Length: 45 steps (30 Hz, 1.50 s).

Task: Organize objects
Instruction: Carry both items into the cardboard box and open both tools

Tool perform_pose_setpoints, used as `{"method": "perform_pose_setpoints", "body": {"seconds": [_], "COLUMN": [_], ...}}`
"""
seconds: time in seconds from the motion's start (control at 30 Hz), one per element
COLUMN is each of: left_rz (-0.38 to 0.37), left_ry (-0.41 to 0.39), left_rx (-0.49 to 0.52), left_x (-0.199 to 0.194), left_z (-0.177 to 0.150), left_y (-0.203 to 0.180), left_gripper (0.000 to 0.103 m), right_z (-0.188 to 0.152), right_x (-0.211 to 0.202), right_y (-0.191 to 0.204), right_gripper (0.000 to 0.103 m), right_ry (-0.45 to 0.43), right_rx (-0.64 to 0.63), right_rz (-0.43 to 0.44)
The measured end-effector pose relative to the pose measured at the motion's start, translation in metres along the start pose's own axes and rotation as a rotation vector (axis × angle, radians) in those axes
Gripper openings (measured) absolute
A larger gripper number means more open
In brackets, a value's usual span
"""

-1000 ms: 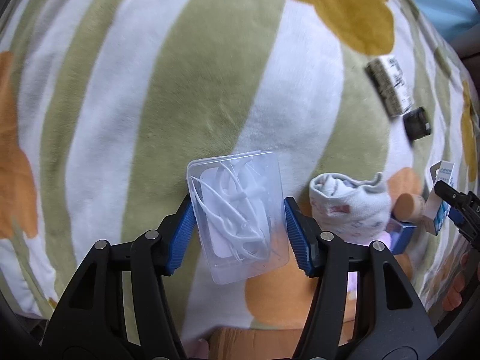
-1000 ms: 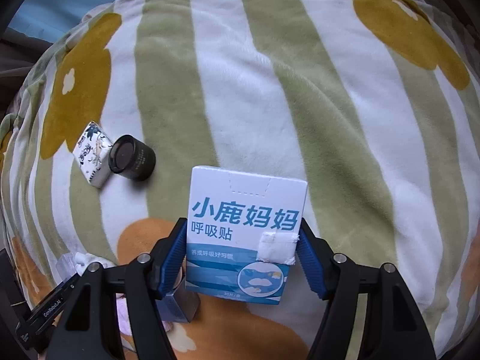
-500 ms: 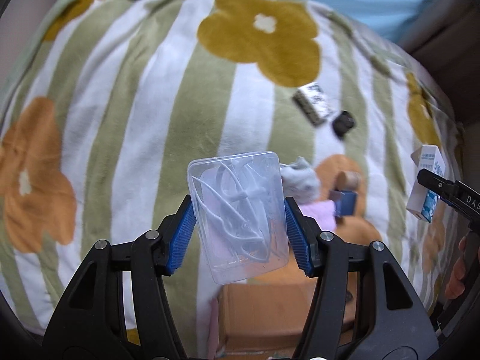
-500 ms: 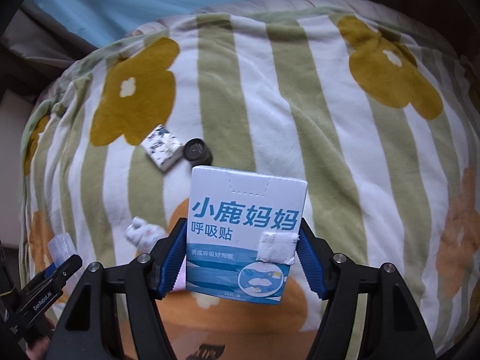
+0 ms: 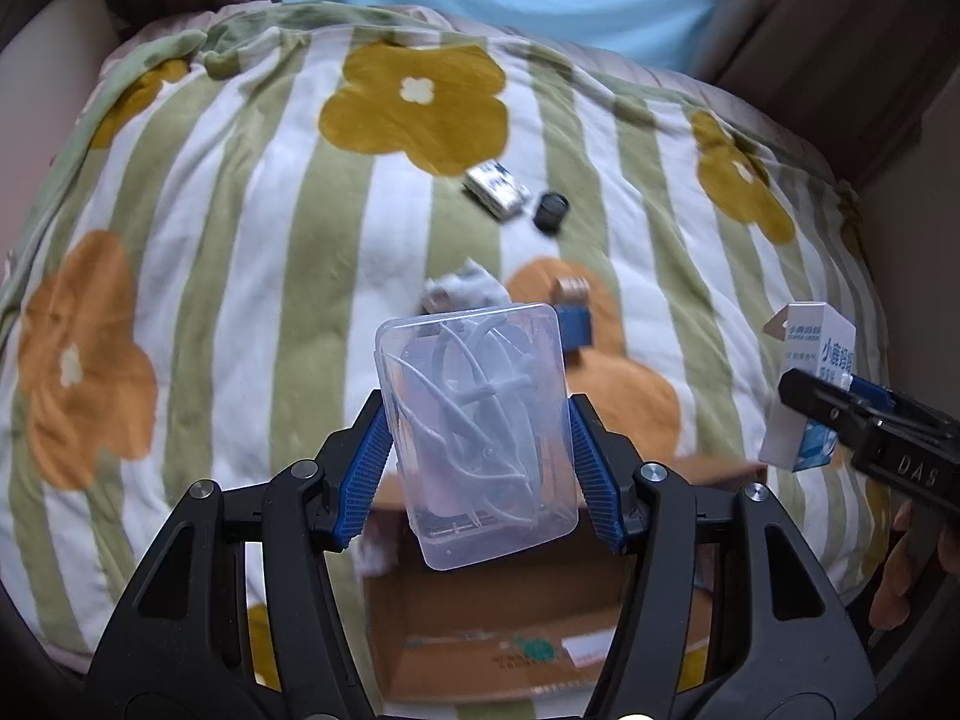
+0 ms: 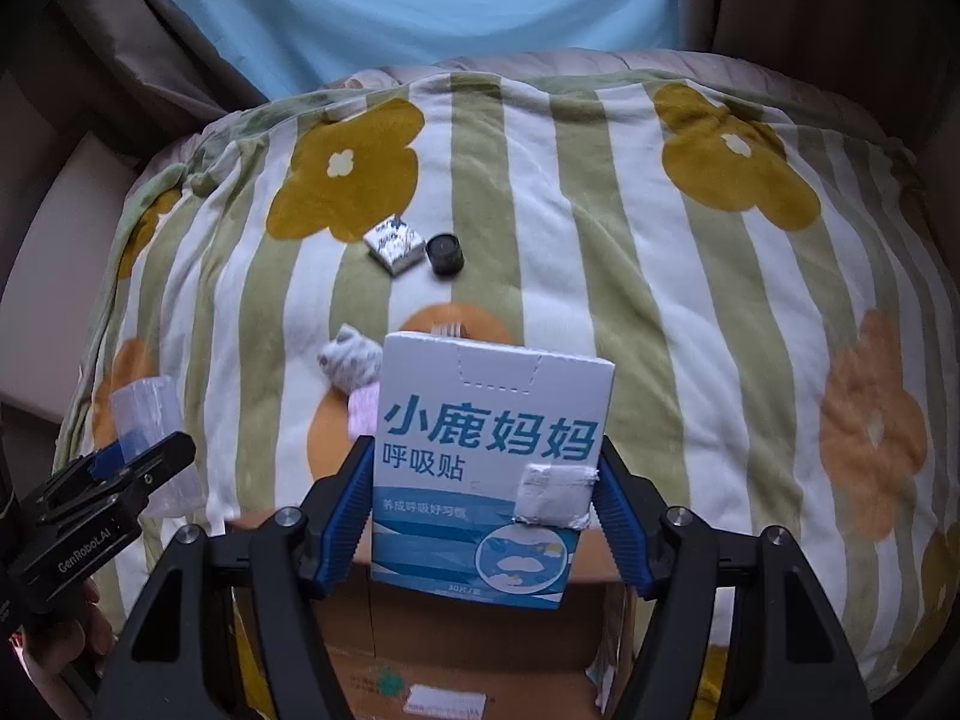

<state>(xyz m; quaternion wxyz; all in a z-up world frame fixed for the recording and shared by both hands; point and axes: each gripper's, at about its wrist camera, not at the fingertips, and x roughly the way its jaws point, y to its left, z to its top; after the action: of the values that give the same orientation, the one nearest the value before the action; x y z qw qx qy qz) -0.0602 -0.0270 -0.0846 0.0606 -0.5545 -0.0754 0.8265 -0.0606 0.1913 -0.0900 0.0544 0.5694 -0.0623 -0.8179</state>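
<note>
My left gripper [image 5: 480,468] is shut on a clear plastic box [image 5: 474,432] of white floss picks, held above an open cardboard box [image 5: 492,630]. My right gripper [image 6: 480,516] is shut on a white and blue carton [image 6: 486,468] with Chinese print, also above the cardboard box [image 6: 480,648]. The carton [image 5: 810,384] shows at the right of the left wrist view. The clear box [image 6: 153,444] shows at the left of the right wrist view.
On the flowered, striped blanket [image 6: 660,300] lie a small patterned box [image 6: 394,243], a black cylinder [image 6: 445,254], a rolled white sock [image 6: 351,360], a pink item [image 6: 363,411] and a small blue box [image 5: 573,324]. Blue wall and brown frame stand behind.
Both grippers have risen and pulled back from the blanket with their loads. The cardboard box now shows below them, and the items on the blanket look smaller.
</note>
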Motion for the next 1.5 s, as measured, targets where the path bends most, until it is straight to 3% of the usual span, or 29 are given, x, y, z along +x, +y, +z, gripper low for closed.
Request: {"method": "perform_pose_setpoints", "body": {"seconds": [0.2, 0.43, 0.77, 1.0, 1.03, 1.07, 1.13, 1.2, 1.5], "left_rz": [-0.015, -0.013, 0.000, 0.023, 0.038, 0.047, 0.083, 0.084, 0.056], "left_ry": [0.034, 0.072, 0.121, 0.132, 0.133, 0.129, 0.100, 0.086, 0.063], "left_rx": [0.028, 0.059, 0.065, 0.101, 0.103, 0.105, 0.111, 0.121, 0.098], "left_x": [0.010, 0.036, 0.080, 0.085, 0.084, 0.082, 0.076, 0.070, 0.061], "left_z": [-0.054, -0.105, -0.127, -0.130, -0.130, -0.130, -0.130, -0.130, -0.131], "left_y": [-0.015, -0.025, -0.025, -0.030, -0.029, -0.029, -0.025, -0.021, -0.013], "left_gripper": [0.055, 0.055, 0.055, 0.056, 0.060, 0.080, 0.103, 0.103, 0.103], "right_z": [-0.055, -0.110, -0.129, -0.132, -0.133, -0.133, -0.134, -0.135, -0.135], "right_x": [0.000, 0.030, 0.068, 0.081, 0.081, 0.082, 0.082, 0.078, 0.066], "right_y": [0.002, -0.007, -0.022, -0.022, -0.021, -0.021, -0.023, -0.025, -0.022], "right_gripper": [0.064, 0.064, 0.064, 0.065, 0.065, 0.067, 0.088, 0.099, 0.099], "right_ry": [0.024, 0.089, 0.115, 0.126, 0.129, 0.137, 0.150, 0.122, 0.077], "right_rx": [-0.036, -0.035, -0.011, -0.042, -0.050, -0.050, -0.043, -0.046, -0.099], "right_rz": [-0.022, -0.028, -0.028, -0.034, -0.026, -0.021, -0.010, 0.006, -0.043]}}
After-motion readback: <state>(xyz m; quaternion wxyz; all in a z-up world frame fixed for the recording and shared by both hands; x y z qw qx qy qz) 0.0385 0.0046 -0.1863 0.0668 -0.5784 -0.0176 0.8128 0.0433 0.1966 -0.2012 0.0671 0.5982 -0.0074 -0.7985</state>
